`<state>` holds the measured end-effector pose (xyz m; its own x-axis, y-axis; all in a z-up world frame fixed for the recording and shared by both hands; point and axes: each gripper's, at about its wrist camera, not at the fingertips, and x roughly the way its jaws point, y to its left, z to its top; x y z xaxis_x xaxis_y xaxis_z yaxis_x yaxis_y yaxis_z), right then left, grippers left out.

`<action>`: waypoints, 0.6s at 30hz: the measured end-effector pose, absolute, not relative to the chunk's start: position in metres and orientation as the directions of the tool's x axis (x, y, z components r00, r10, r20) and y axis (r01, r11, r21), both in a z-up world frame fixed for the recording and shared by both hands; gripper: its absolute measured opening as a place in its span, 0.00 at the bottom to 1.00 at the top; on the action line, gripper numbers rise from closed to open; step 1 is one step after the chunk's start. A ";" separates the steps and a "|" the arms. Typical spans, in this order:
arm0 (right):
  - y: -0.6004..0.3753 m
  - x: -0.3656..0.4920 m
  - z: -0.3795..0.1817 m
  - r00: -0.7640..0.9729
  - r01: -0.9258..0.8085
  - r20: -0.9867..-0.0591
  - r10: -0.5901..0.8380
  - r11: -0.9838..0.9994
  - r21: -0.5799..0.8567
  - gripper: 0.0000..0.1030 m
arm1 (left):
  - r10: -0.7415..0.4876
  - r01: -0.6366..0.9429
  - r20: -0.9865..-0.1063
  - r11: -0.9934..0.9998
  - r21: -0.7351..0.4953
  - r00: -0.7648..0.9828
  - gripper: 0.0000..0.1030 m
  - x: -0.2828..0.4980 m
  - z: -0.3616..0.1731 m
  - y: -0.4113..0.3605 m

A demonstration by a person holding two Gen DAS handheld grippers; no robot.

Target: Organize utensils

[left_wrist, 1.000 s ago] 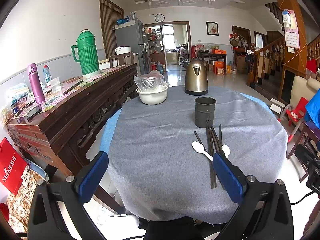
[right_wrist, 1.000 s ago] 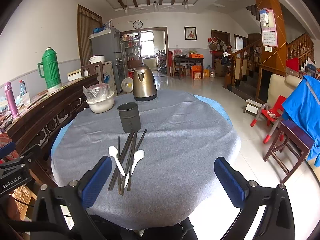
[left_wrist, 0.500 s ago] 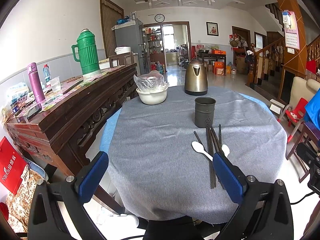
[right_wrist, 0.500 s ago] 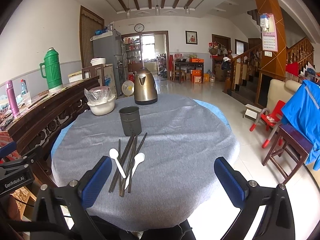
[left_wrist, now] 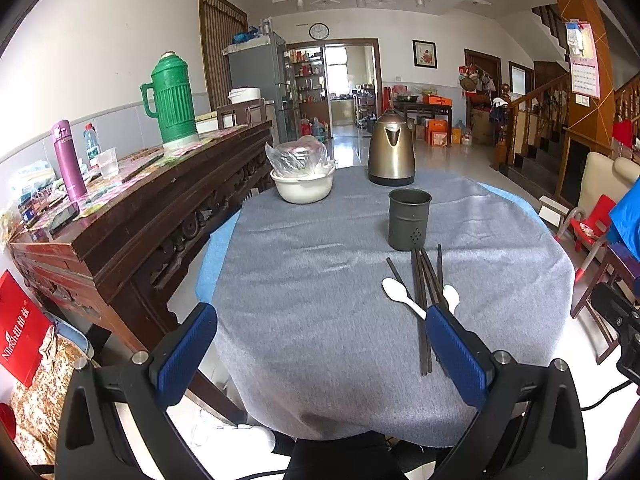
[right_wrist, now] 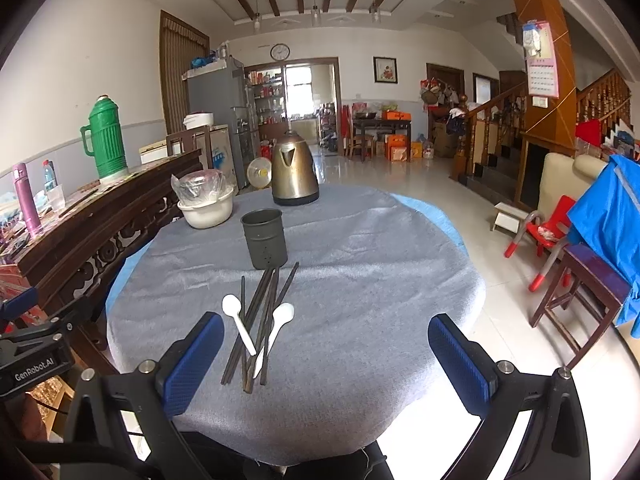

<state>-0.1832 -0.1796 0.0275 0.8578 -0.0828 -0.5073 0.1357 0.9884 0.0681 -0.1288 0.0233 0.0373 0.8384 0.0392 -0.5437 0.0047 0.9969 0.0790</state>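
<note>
Both grippers, left (left_wrist: 320,344) and right (right_wrist: 326,354), gape empty at the table's (right_wrist: 380,280) near edge; chopsticks (right_wrist: 260,320) lie close, bare cloth right.

"GenRobot.AI" reads on my left gripper (right_wrist: 34,368), seen from the right wrist; red bag (left_wrist: 18,340) print not legible.

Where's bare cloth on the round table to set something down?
Free: the grey tablecloth right of the dark chopsticks, out to the table edge; also left of them, below the white plastic bowl. Crowded: the strip from the dark metal cup down through chopsticks and two white spoons, and the far rim by the brass kettle.
</note>
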 end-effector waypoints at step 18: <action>-0.201 -0.039 -0.059 0.604 -0.005 -0.719 0.342 0.905 0.426 0.60 | -0.190 0.028 -0.800 0.977 -0.212 0.569 0.92 -0.035 -0.037 0.049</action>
